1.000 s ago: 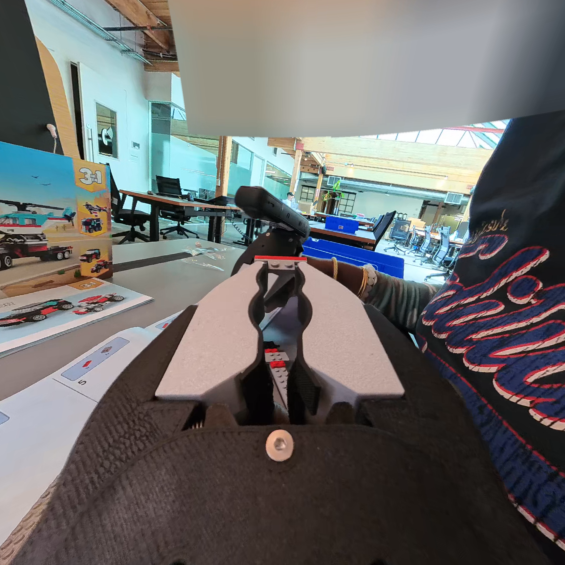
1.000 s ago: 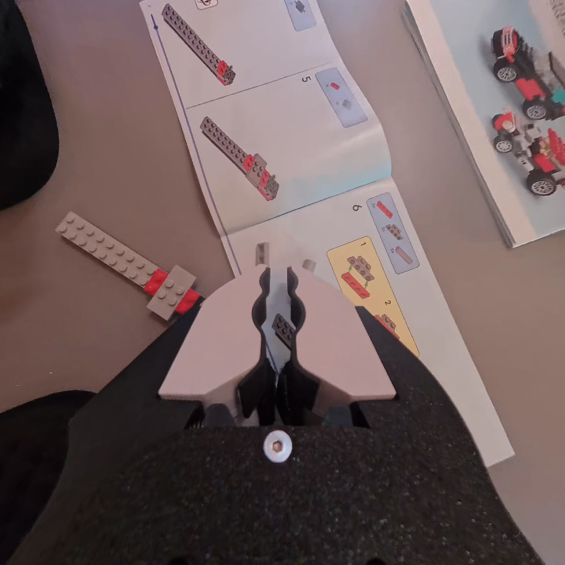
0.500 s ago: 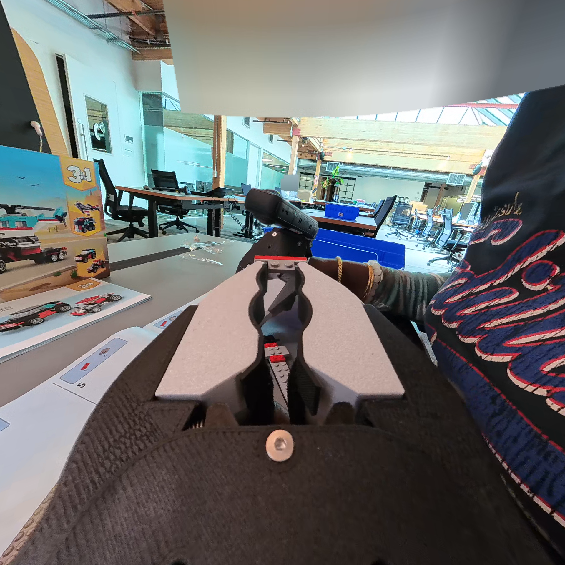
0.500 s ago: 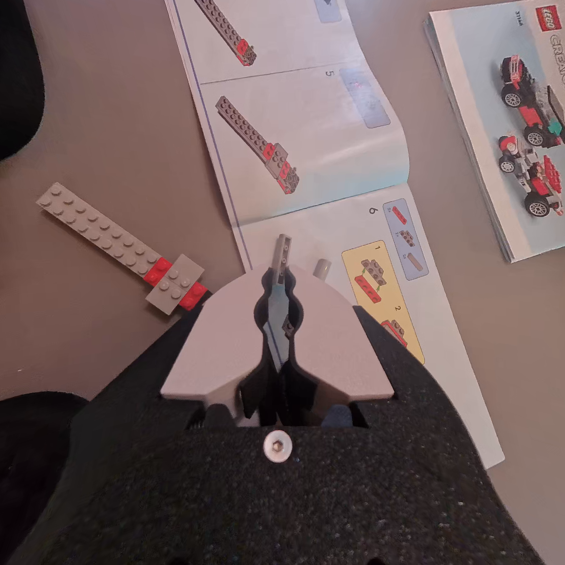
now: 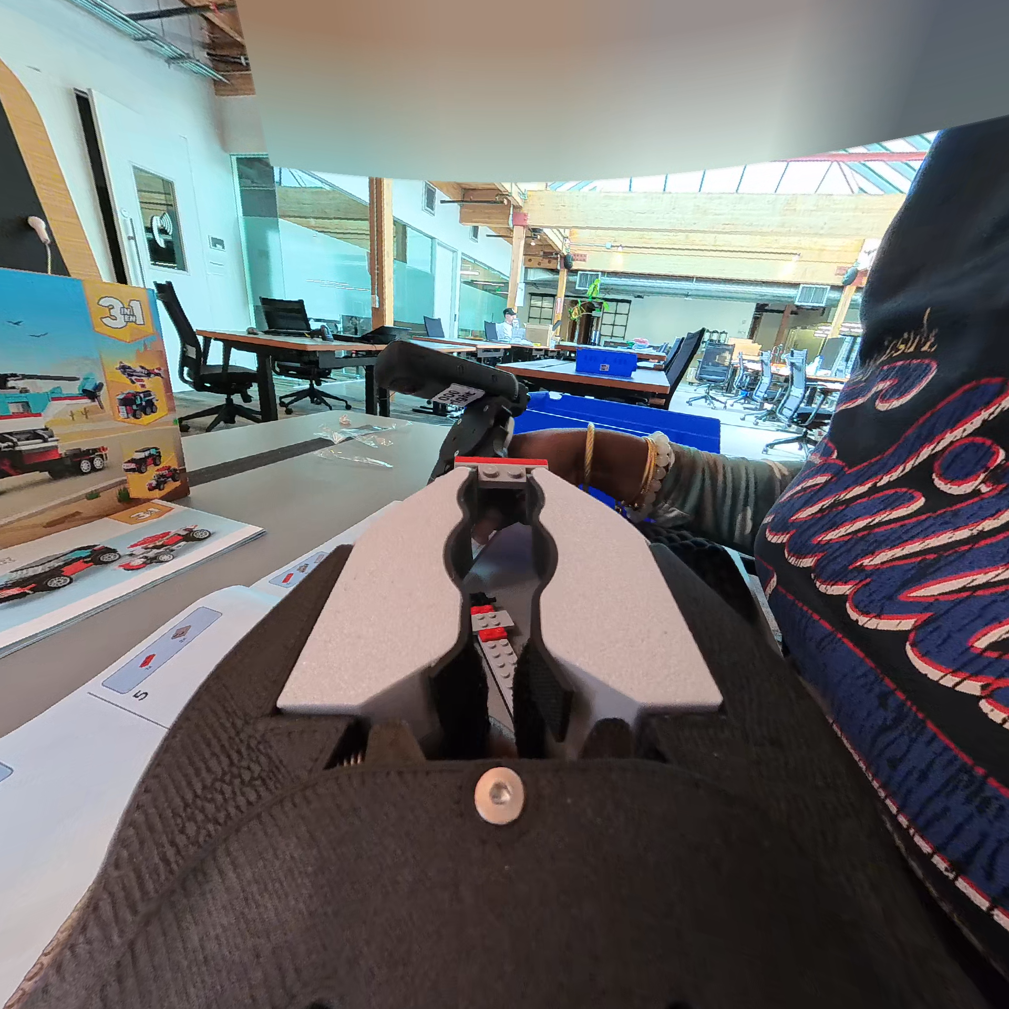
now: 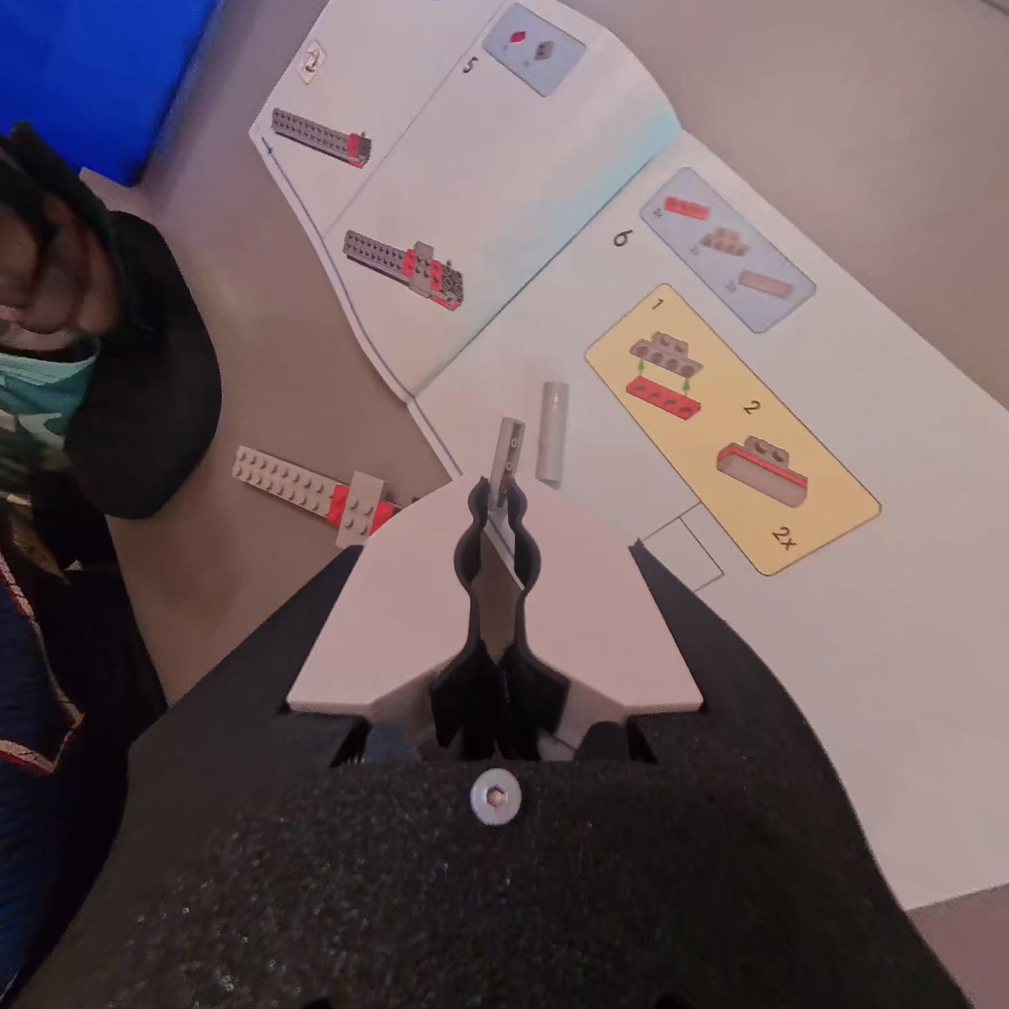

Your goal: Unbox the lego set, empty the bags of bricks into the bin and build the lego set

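My left gripper (image 5: 501, 480) is shut on a small grey plate with a red plate under it (image 5: 501, 469), held above the table. Through its gap I see the long grey plate with red and grey pieces (image 5: 494, 628) lying on the table. That long plate also shows in the right wrist view (image 6: 311, 491), left of my right gripper (image 6: 494, 488). The right gripper is shut on a thin grey plate (image 6: 509, 450) that sticks out past its tips, over the open instruction booklet (image 6: 491, 164). A small grey tile (image 6: 551, 431) lies on the booklet just beside it.
The Lego box (image 5: 82, 382) stands at the left, with a second booklet (image 5: 109, 551) in front of it. Empty clear bags (image 5: 355, 437) lie farther back. A blue bin (image 5: 617, 420) sits behind the right hand. The person's torso (image 5: 901, 546) fills the right side. There is about 20 centimetres between the tips of the two grippers.
My right gripper closed on the thin grey plate on the booklet, lifted it and turned, so the blue bin came into its view. The left gripper has hardly moved.
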Action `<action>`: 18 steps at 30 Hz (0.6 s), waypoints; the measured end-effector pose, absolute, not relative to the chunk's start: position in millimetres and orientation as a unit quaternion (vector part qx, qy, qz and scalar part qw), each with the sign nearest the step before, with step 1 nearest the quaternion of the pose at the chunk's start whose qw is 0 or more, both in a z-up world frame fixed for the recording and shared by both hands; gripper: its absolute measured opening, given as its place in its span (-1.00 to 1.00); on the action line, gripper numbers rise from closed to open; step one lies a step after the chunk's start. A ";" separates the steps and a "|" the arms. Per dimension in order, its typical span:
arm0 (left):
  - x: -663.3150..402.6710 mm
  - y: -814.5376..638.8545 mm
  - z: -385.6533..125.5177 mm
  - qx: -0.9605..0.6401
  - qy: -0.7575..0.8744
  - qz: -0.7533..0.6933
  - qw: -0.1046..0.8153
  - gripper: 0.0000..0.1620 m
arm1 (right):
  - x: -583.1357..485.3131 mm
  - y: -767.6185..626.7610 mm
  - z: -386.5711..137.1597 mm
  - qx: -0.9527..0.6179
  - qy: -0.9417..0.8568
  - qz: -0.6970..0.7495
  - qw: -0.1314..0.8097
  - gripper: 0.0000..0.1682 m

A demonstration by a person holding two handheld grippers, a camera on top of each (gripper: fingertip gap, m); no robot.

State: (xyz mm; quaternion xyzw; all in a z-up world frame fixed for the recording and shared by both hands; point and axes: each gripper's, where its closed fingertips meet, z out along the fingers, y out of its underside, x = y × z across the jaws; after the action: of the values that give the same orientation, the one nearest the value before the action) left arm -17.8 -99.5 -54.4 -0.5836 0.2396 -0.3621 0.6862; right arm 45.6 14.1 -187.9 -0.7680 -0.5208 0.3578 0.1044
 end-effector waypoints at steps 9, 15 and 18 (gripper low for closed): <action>-18.5 -98.5 -55.0 -0.585 0.235 -0.369 0.683 -0.80 | 58.3 31.1 -188.2 -0.778 -0.526 0.315 0.138 -0.91; -18.2 -98.4 -55.4 -0.586 0.235 -0.374 0.680 -0.80 | 58.2 36.8 -186.7 -0.757 -0.562 0.285 0.170 -0.92; -17.8 -98.5 -55.5 -0.585 0.237 -0.373 0.680 -0.80 | 54.3 37.8 -187.5 -0.752 -0.571 0.281 0.175 -0.92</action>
State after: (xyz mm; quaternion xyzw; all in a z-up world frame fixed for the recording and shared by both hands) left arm -17.8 -98.5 -55.5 -0.5855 0.2367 -0.3730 0.6798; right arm 54.3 37.8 -187.5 -0.7517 -0.5705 0.2810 0.1748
